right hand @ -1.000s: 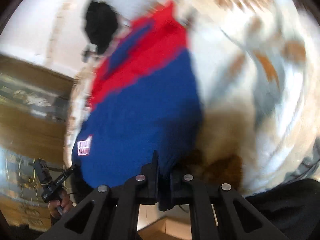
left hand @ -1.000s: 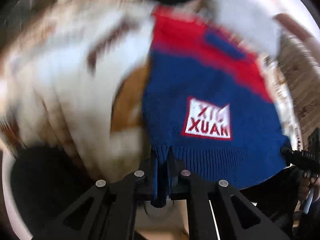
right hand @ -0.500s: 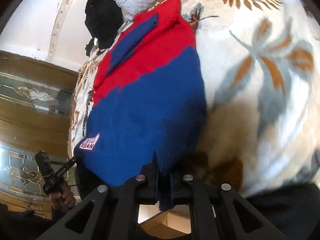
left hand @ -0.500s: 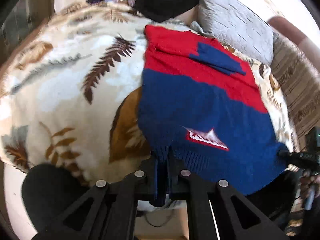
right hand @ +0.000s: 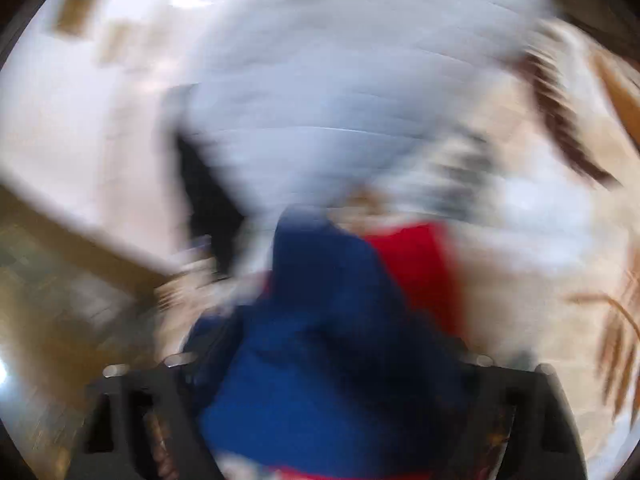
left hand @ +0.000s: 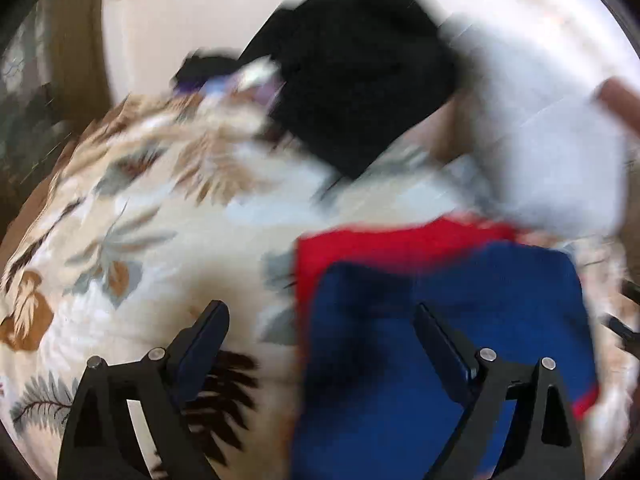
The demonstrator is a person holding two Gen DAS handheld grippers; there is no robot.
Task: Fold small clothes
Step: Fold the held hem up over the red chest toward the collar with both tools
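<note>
While both grippers gape wide, left gripper [left hand: 320, 320] and right gripper [right hand: 320, 364]: blurred blue-over-red folded sweater [left hand: 440, 320].

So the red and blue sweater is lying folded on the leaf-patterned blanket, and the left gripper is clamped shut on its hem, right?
Not quite. In the left wrist view the left gripper is open, its fingers spread wide and holding nothing. The rest stands: the red and blue sweater lies folded on the leaf-patterned blanket.

A leaf-printed blanket [left hand: 132, 240] is spread over the bed. A grey quilted pillow [right hand: 340, 92] is propped against the pale wall [left hand: 192, 12], beside brown wood panelling [right hand: 72, 304].
</note>
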